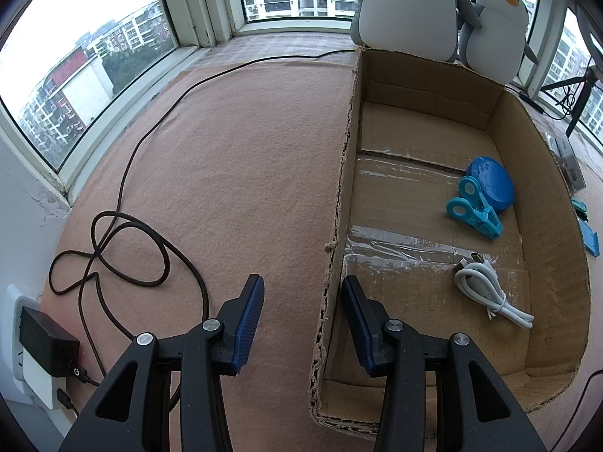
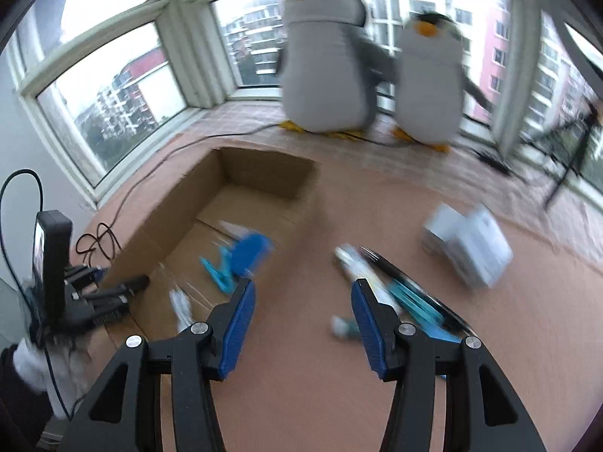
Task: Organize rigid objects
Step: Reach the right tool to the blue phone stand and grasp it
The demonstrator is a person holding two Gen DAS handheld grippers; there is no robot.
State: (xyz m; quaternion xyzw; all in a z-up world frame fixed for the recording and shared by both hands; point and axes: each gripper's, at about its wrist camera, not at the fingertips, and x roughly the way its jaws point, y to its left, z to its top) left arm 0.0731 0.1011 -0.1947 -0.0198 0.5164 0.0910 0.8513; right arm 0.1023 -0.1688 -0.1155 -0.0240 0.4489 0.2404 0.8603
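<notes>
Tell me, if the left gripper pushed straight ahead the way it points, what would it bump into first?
Probably the near left wall of the cardboard box, whose torn edge runs between the open, empty fingers of the left gripper; depth is hard to judge.

Two plush penguins (image 1: 407, 7) stand side by side against my bay window (image 1: 90, 75), the smaller one (image 1: 493, 34) on the right, just behind the far wall of the box; beyond the glass I see apartment blocks (image 1: 68, 94); a pink felt mat (image 1: 233, 158) covers the sill; across it a black cable (image 1: 124, 173) runs from the far side to a loose coil near the left wall, where a black power adapter (image 1: 45, 342) sits in a white socket strip (image 1: 26, 373); a dark tripod (image 1: 576, 90) stands at the right by the window.
</notes>
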